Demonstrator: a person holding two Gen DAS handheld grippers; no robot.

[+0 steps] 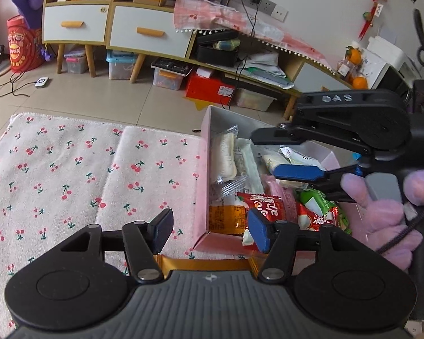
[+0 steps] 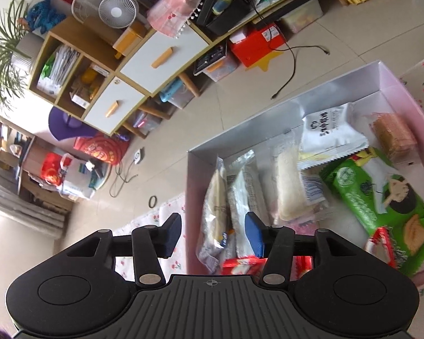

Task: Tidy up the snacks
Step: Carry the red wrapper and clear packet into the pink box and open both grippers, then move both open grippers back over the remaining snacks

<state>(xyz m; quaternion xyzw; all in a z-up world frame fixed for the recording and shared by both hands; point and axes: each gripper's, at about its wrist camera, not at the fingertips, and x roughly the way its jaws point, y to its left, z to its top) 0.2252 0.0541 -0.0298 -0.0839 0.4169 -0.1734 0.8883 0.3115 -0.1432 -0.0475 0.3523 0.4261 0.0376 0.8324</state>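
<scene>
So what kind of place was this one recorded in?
Most likely a lived-in room at home: a wooden cabinet with white drawers, storage bins on the tiled floor under it, a small fan, and a pink snack box on a cherry-print cloth.

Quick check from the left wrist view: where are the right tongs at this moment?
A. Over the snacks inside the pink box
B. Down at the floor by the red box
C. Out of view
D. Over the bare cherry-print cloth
A: in the left wrist view the right tongs reach in from the right above the packets lying in the pink box, jaws apart with nothing clamped between them.
</scene>
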